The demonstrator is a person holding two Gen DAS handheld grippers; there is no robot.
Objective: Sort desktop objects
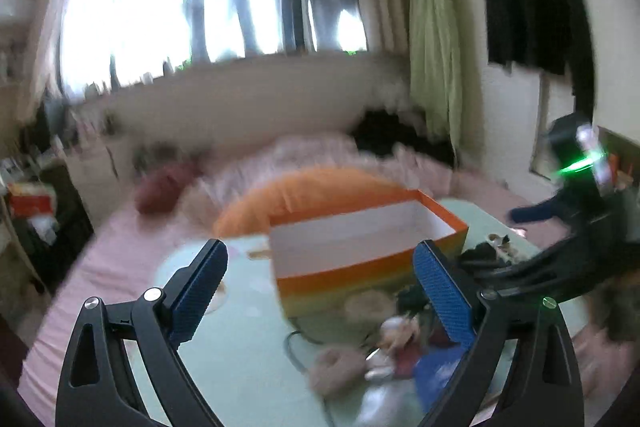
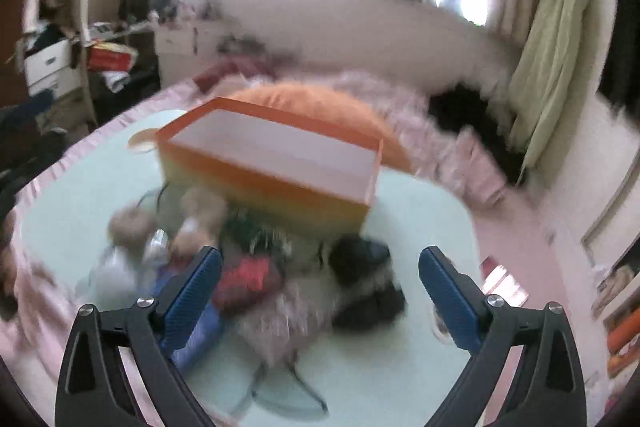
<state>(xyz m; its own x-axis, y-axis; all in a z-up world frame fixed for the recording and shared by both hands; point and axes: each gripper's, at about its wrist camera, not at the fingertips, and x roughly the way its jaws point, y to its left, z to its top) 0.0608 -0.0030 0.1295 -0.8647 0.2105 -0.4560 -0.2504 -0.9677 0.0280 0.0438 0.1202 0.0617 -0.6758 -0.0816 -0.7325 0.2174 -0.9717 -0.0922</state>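
Observation:
An open orange box (image 1: 360, 243) with a white inside stands on a pale green table (image 1: 240, 339); it also shows in the right wrist view (image 2: 276, 163). A blurred heap of small objects (image 2: 260, 275) lies in front of it: a red pouch, black items, a furry pinkish piece, beige round things, a blue item and cables. The heap shows at the lower right in the left wrist view (image 1: 384, 347). My left gripper (image 1: 320, 291) is open and empty above the table. My right gripper (image 2: 320, 291) is open and empty above the heap. The right gripper's body (image 1: 576, 203) shows at the right of the left view.
The table (image 2: 400, 367) stands on a bed with pink bedding (image 1: 120, 247) and an orange cushion (image 2: 312, 103) behind the box. A window and curtains are behind. Cluttered shelves (image 2: 60, 59) stand at the left. Both views are motion-blurred.

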